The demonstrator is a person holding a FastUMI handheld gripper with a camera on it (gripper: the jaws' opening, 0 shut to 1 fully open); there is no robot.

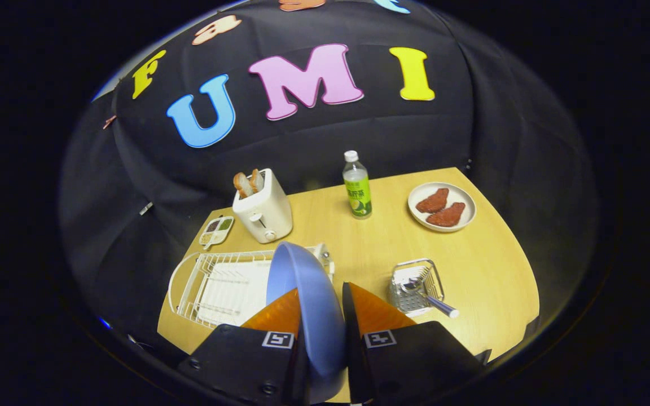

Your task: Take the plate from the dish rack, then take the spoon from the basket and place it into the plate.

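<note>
Gripper view: the fingers (322,316) clench the blue plate (308,304) on edge, lifted above the white dish rack (218,287) at 10 o'clock, likely to clear its wires. At 2 o'clock the metal basket (415,287) holds the spoon (429,299), handle leaning out. Farther off on the worktop (483,265), a toaster (263,211) holds 2 slices.

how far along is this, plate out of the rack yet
Done, by the look of it: the blue plate is clamped on edge between the gripper fingers, raised over the white dish rack, whose slots look bare. In hand: carrying the plate; it is not set down on the table yet. Left: the spoon lies in the wire basket, to be moved into the plate.
</note>
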